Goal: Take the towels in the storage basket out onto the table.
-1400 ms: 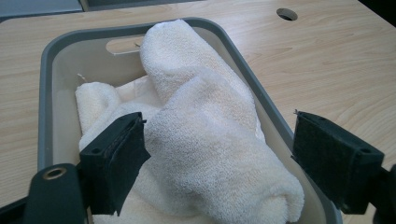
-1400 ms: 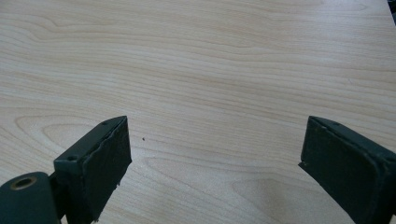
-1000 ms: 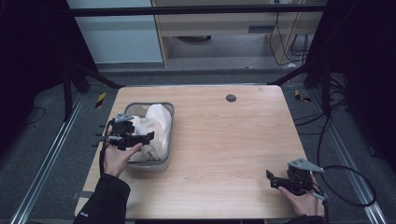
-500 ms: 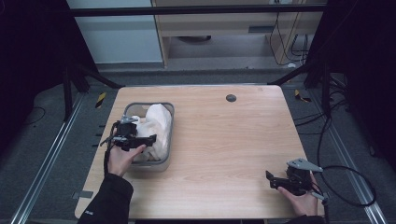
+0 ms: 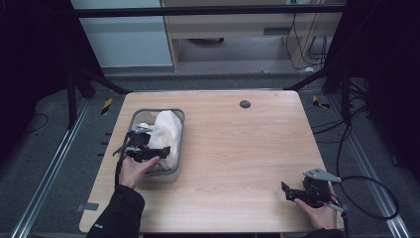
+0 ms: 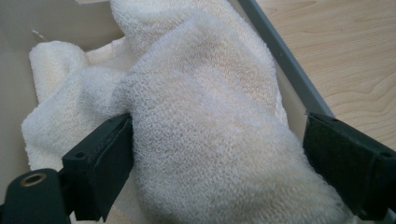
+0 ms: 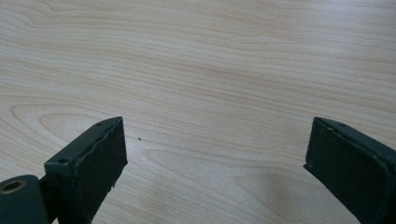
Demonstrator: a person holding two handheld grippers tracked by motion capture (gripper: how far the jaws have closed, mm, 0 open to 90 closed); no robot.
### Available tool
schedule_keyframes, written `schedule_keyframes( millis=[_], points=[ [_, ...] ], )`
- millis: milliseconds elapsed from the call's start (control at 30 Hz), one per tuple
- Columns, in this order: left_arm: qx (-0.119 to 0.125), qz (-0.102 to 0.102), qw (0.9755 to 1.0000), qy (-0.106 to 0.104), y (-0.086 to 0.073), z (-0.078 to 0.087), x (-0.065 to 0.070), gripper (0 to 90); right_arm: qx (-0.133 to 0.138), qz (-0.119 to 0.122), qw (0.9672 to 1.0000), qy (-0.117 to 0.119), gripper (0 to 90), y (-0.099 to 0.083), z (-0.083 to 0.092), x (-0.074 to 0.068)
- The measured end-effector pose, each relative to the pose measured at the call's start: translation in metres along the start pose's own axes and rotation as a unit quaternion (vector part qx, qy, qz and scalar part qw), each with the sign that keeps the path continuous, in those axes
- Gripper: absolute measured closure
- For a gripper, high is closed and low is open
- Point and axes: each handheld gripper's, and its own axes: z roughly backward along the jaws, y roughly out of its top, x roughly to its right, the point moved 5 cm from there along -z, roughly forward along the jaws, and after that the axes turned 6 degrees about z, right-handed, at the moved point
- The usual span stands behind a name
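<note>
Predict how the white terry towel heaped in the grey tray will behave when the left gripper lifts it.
The white terry towel will probably sag and drape, since it lies in soft folds. Its looped pile should grip well against the left gripper. It looks light.

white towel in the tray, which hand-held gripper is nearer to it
Left. The left hand-held gripper has its open jaws around the white towel; the right hand-held gripper is far across the table.

White towel [image 5: 166, 133] bunched in grey bin [image 5: 179, 144]

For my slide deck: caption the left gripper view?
Open left gripper straddling a white towel bunched in a grey bin.
</note>
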Motion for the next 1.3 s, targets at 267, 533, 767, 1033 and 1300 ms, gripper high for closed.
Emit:
schedule_keyframes(
  millis=[267, 533, 767, 1033, 1300],
  points=[
    [-0.020, 0.007, 0.9997, 0.008, -0.008, -0.009, -0.004, 12.1, -0.004, 0.000, 1.0000, 0.003, 4.7, 0.000, -0.001, -0.001],
    [-0.028, 0.015, 0.9994, 0.014, -0.011, -0.010, -0.005, 28.7, -0.005, 0.002, 1.0000, 0.002, 4.6, -0.001, -0.001, -0.001],
    [-0.034, 0.028, 0.9989, 0.012, -0.013, -0.008, -0.007, 47.8, -0.005, 0.005, 1.0000, 0.002, 4.6, -0.001, -0.001, -0.001],
    [-0.012, 0.036, 0.9993, 0.005, -0.011, 0.003, -0.007, 59.7, -0.005, 0.003, 1.0000, 0.003, 4.6, -0.001, -0.001, -0.001],
    [0.034, 0.041, 0.9985, -0.010, -0.001, 0.027, -0.009, 61.0, -0.005, 0.001, 1.0000, 0.003, 4.6, -0.001, 0.000, -0.001]
  ],
)
